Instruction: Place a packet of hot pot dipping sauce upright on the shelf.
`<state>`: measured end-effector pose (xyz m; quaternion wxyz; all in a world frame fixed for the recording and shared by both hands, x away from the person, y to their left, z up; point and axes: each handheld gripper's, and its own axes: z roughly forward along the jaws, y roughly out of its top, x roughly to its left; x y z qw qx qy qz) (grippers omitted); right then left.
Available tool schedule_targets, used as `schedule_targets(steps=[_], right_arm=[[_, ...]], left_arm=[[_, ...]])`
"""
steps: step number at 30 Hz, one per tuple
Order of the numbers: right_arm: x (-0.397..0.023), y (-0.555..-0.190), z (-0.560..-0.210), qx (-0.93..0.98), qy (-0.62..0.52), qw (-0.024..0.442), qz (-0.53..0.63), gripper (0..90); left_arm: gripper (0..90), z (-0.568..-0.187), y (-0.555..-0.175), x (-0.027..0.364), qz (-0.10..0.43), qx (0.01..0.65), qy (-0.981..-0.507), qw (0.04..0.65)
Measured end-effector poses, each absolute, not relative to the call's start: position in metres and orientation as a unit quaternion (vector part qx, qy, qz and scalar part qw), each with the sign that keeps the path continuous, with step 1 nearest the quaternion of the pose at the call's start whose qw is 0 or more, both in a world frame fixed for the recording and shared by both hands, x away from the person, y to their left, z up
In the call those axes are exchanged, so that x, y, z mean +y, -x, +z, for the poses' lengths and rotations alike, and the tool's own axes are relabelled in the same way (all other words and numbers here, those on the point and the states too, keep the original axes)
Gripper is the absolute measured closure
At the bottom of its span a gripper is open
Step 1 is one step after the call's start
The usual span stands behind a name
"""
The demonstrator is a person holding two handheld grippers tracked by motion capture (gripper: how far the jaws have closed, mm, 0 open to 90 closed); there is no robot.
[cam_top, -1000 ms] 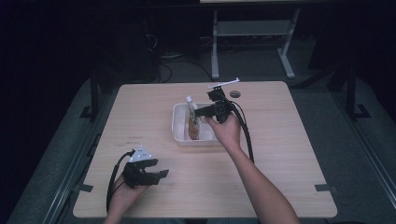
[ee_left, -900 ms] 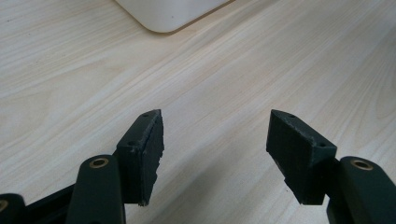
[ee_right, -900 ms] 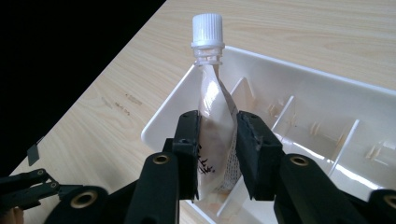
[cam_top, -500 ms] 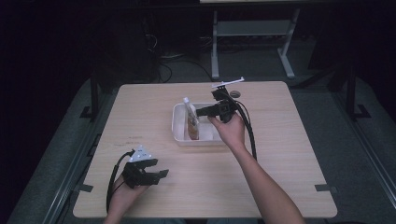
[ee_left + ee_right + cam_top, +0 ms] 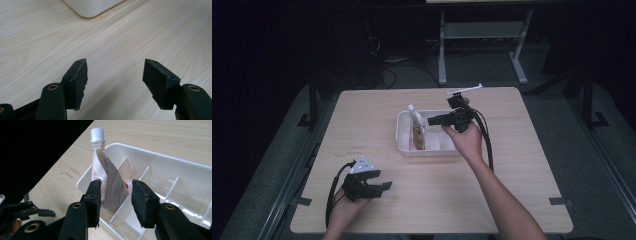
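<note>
A spouted pouch [image 5: 417, 131] with a white cap stands leaning in the left compartment of a white divided tray [image 5: 402, 146] at the table's middle. My right gripper [image 5: 432, 120] hovers just right of it and points at it. In the right gripper view its jaws have just been opening. The pouch [image 5: 110, 182] shows in the gap between them, and the pads are clear of it, above the tray [image 5: 175, 160]. My left gripper [image 5: 382, 181] rests low near the front left of the table, open with nothing in it. Bare wood lies under my left gripper [image 5: 115, 72] in its own view.
The wooden table [image 5: 522, 165] ends in dark floor on every side. A metal stand [image 5: 482, 35] is beyond the far edge. A corner of the tray [image 5: 92, 8] lies ahead of the left gripper. Black cables trail from both grippers.
The right gripper's jaws have spread apart and the hand has eased slightly to the right, away from the pouch, which stays standing in the tray. The left gripper has not moved.
</note>
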<state>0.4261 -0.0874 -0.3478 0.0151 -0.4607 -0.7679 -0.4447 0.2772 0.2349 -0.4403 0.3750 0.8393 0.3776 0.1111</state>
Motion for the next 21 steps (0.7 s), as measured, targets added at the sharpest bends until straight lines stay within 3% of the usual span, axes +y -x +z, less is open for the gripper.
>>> schedule_targets(steps=[21], right_arm=[[-0.118,-0.417,-0.356,-0.763,0.461,0.033,-0.453,51.8]], left_arm=[[35.9,-0.439,-0.277,0.237,0.114,0.381,-0.835,0.38]])
